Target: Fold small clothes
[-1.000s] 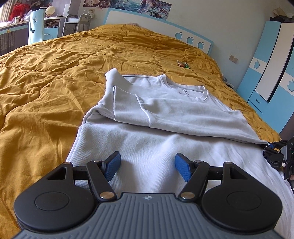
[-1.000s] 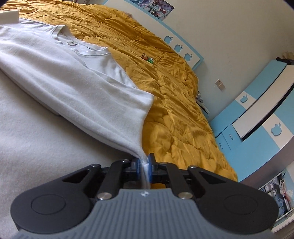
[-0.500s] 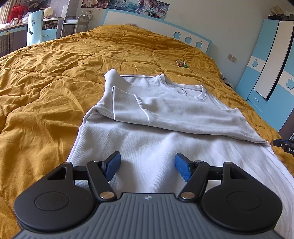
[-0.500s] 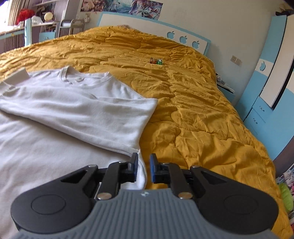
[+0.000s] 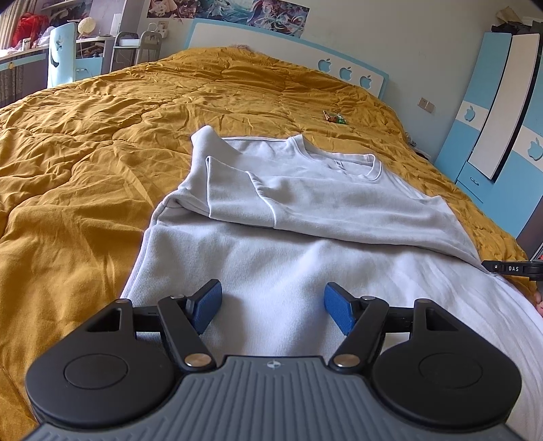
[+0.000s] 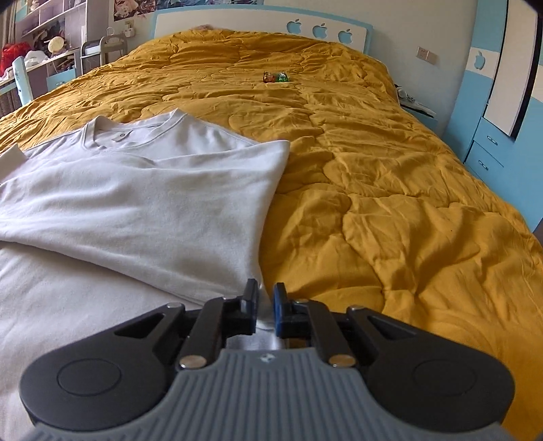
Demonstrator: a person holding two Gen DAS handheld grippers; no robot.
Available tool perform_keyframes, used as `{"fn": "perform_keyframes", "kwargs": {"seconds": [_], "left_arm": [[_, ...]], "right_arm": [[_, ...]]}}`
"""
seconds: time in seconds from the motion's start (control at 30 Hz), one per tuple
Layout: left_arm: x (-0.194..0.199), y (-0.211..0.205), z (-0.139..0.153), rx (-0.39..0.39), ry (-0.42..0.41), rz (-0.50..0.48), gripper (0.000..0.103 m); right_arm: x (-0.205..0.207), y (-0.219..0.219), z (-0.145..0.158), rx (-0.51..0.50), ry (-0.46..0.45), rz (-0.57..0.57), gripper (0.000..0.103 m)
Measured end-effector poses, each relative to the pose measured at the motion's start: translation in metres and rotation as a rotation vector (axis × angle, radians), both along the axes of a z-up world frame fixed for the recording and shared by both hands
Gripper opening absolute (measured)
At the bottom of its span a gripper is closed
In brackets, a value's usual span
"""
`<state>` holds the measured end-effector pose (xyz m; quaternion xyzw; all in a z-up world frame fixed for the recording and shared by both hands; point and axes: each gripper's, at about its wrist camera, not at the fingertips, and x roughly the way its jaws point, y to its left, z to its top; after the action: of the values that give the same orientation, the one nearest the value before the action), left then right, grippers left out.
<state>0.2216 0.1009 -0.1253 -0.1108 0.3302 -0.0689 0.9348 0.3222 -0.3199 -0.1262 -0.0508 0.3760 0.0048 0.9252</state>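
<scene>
Over the near hem of the pale grey sweatshirt (image 5: 305, 257) the left gripper (image 5: 273, 307) hangs with its blue pads (image 5: 207, 307) spread wide, nothing between them and the cloth lying flat beneath. At the garment's right edge the right gripper (image 6: 264, 307) has its jaws nearly together, a narrow gap left between the pads; they have just been closing, and a fold of the sweatshirt's edge shows in that gap, though the pads do not appear to press on it. From the left wrist view its tip pokes in at the right border, beside the folded sleeve's end. The sweatshirt lies neck away from the grippers, both sleeves folded across the chest. It rests on a rumpled mustard-yellow quilt (image 6: 390, 210) covering a wide bed. A small colourful wrapper (image 6: 275, 77) sits on the quilt well beyond the collar. Behind stands a white headboard (image 6: 325, 27) with blue apple shapes, and a blue-and-white wardrobe (image 5: 499, 112) to the right.
</scene>
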Motion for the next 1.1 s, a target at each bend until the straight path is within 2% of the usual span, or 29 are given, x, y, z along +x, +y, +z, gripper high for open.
{"fn": "perform_keyframes", "kwargs": {"seconds": [0.07,0.17,0.23,0.33,0.4,0.43,0.5,0.67,0.73,0.8,0.87,0.93,1.1], "left_arm": [[0.000,0.000,0.001,0.001,-0.002,0.001,0.081],[-0.001,0.000,0.006,0.002,0.009,0.016,0.081],[-0.002,-0.001,0.013,0.025,0.021,0.044,0.080],[-0.002,-0.006,0.024,0.086,0.059,0.076,0.079],[-0.005,-0.008,0.029,0.117,0.092,0.088,0.079],[-0.006,-0.009,0.032,0.134,0.107,0.097,0.079],[-0.015,-0.011,0.041,0.175,0.120,0.113,0.079],[-0.036,-0.014,0.063,0.270,0.128,0.137,0.079],[-0.043,-0.013,0.070,0.301,0.155,0.153,0.079],[-0.048,-0.008,0.074,0.320,0.233,0.179,0.079],[-0.057,0.004,0.077,0.291,0.288,0.199,0.079],[-0.071,0.022,0.080,0.221,0.320,0.187,0.079],[-0.101,0.065,0.076,0.078,0.403,0.117,0.075]], "right_arm": [[-0.004,-0.004,0.003,0.001,-0.002,-0.017,0.010],[-0.016,-0.006,0.016,0.011,-0.027,-0.037,0.012],[-0.028,-0.010,0.032,0.062,-0.041,-0.051,0.013],[-0.055,-0.011,0.060,0.127,-0.088,-0.034,0.027],[-0.072,-0.009,0.076,0.139,-0.098,-0.027,0.043],[-0.082,-0.007,0.084,0.154,-0.084,-0.022,0.045],[-0.098,-0.006,0.094,0.200,-0.033,0.002,0.060],[-0.157,0.000,0.100,0.306,0.077,0.083,0.076],[-0.178,0.001,0.096,0.324,0.135,0.077,0.077],[-0.196,0.002,0.089,0.323,0.204,0.043,0.078],[-0.218,-0.004,0.080,0.385,0.266,0.006,0.078],[-0.237,-0.014,0.075,0.474,0.305,-0.021,0.078],[-0.273,-0.038,0.068,0.688,0.329,-0.063,0.077]]}}
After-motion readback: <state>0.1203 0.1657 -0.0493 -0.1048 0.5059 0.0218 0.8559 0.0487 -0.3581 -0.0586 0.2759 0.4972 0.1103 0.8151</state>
